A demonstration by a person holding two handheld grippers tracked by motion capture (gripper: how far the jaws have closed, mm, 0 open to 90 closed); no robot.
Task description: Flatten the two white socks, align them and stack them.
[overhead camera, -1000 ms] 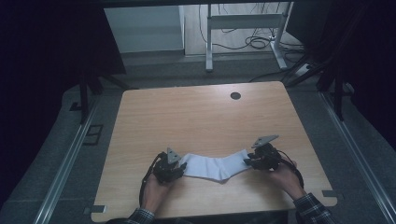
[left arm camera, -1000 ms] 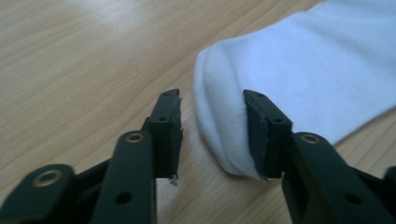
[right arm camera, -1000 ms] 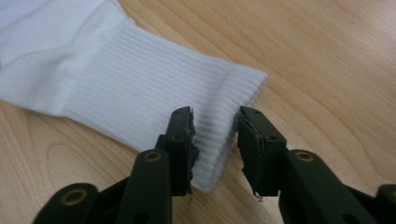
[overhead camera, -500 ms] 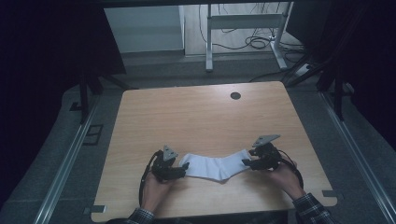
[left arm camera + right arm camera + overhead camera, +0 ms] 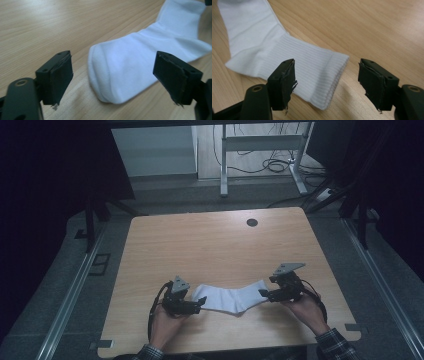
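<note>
A white sock [image 5: 227, 298] lies flat near the front edge of the wooden table [image 5: 215, 245], with its toe to the left and its ribbed cuff to the right. My left gripper [image 5: 199, 307] is at the toe end. In the left gripper view its jaws [image 5: 116, 78] stand wide apart and have just been opening; the toe [image 5: 110, 72] lies between them, untouched. My right gripper [image 5: 263, 295] is at the cuff end. Its jaws [image 5: 329, 82] have also just been opening, and the cuff [image 5: 317, 72] lies loose between the pads.
A round cable hole [image 5: 252, 222] sits at the table's far right. Beyond the table stand a desk frame's legs [image 5: 223, 165], with cables [image 5: 272, 166] on the floor. Dark rails run along both sides of the table.
Both grippers' jaws have spread apart and let go of the sock's ends. The sock stays flat in the same place, and the hands have hardly moved.
</note>
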